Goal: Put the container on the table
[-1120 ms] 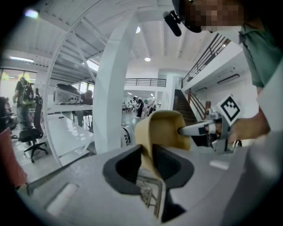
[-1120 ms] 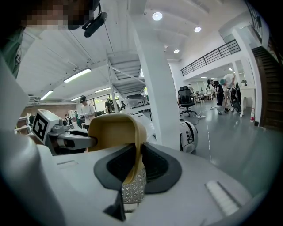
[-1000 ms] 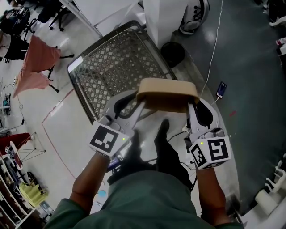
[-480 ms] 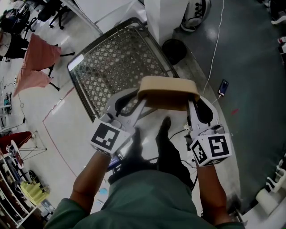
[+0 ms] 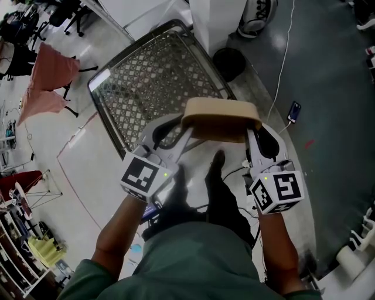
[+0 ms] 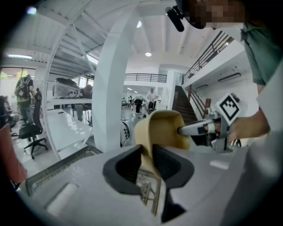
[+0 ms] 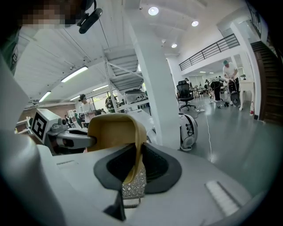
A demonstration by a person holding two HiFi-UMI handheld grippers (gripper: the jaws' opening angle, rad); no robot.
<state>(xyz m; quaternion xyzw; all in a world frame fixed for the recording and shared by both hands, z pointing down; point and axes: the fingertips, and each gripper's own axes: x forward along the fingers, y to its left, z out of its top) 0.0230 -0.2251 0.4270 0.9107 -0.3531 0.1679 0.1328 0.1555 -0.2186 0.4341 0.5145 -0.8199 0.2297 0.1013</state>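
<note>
1. Floor (image 5: 64, 135): glossy and pale on the left, dark grey on the right, with a red tape line (image 5: 70, 183) across the pale part.
2. Column (image 6: 112, 88): white, square, rising to the ceiling.
3. Wire-mesh cart (image 5: 152, 82): metal, near the column's foot.
4. Office chair (image 7: 183, 93): black, far back.
5. Ceiling lights (image 7: 153, 10): round, recessed, lit.
6. Mezzanine railing (image 7: 208, 49): dark bars along an upper level.
7. Staircase (image 6: 191, 106): dark.
8. Cable (image 5: 281, 64): white, trailing to a phone (image 5: 294, 111) on the grey floor.
9. Pink cloth (image 5: 50, 82): draped, far left.
</note>
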